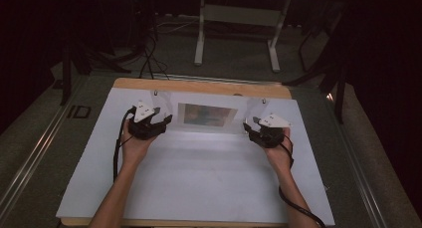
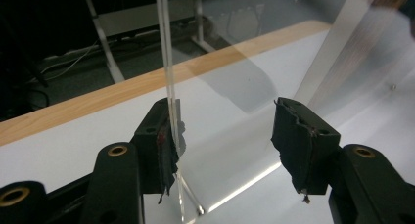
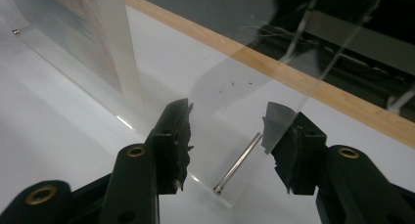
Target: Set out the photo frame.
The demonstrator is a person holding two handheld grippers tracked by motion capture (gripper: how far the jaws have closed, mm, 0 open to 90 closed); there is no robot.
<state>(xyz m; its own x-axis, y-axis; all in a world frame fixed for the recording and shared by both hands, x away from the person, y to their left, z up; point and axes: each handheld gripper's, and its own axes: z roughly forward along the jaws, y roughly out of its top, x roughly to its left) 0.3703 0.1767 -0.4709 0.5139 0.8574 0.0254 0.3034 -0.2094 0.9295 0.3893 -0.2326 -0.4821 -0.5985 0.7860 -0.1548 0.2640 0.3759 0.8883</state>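
On the white table (image 1: 199, 188) the person's forearms come in from the near edge. The left gripper (image 1: 158, 122) and right gripper (image 1: 251, 127) sit approx. at mid table, well apart, each at one end of a clear frame (image 1: 206, 116) w/ a picture inside, which stands upright toward the far side.

Left gripper (image 2: 225, 136): jaws wide open, frame's clear edge (image 2: 169, 87) touches the left pad, other pad is free, no grip.

Right gripper (image 3: 227, 136): jaws also open, clear panel (image 3: 235, 87) and a metal pin (image 3: 240, 163) between them, not pressed.

Far: wooden table edge (image 1: 199, 83).
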